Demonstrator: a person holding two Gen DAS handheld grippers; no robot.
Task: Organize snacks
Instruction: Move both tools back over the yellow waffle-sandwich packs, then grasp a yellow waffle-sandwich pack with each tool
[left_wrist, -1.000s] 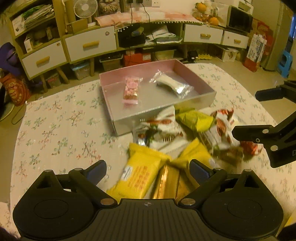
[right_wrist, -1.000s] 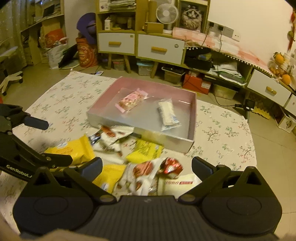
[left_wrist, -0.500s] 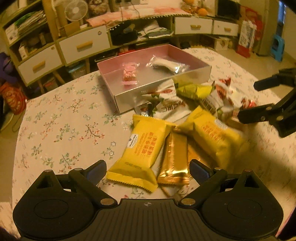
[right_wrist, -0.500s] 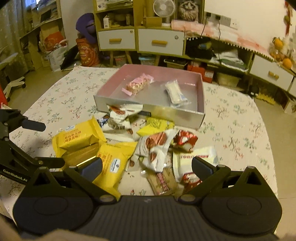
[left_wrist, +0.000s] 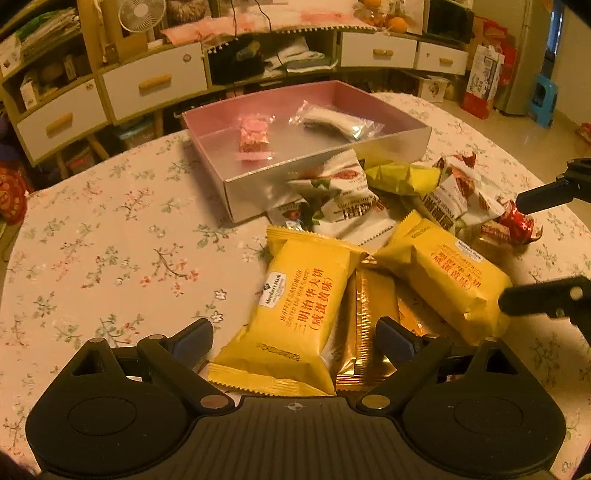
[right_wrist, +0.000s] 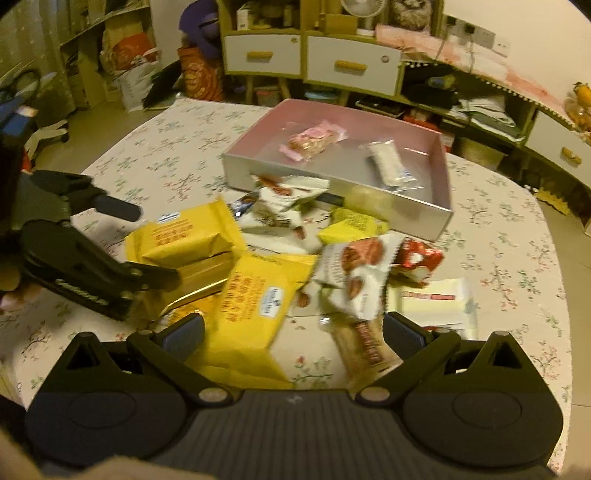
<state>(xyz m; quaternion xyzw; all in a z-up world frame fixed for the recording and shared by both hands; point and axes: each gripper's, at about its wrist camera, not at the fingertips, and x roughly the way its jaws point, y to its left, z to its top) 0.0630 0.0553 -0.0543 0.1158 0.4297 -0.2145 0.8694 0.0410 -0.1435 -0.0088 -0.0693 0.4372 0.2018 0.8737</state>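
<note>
A pink-lined box (left_wrist: 325, 173) (right_wrist: 424, 210) sits on the flowered table and holds a pink snack (left_wrist: 254, 137) (right_wrist: 314, 139) and a white snack (left_wrist: 334, 120) (right_wrist: 388, 167). A heap of several snack packs lies in front of the box. My left gripper (left_wrist: 293, 338) is open, low over a yellow pack (left_wrist: 295, 306) with gold bars (left_wrist: 371, 325) beside it. My right gripper (right_wrist: 293, 334) is open over a second yellow pack (right_wrist: 251, 314) and a brown bar (right_wrist: 365, 349). Each gripper shows in the other's view: the right one (left_wrist: 535, 254), the left one (right_wrist: 140, 243).
White nut packs (left_wrist: 343, 199) (right_wrist: 354, 280), a lime pack (left_wrist: 402, 177) (right_wrist: 354, 227), a red candy (left_wrist: 517, 223) (right_wrist: 417, 260) and a white pack (right_wrist: 436, 306) lie in the heap. Drawers and shelves (left_wrist: 155, 81) stand behind the table. The floral cloth (left_wrist: 110, 236) shows to the left.
Both grippers have dropped lower and closer to the heap; the snacks now look larger in both views. Both stay open and empty.
</note>
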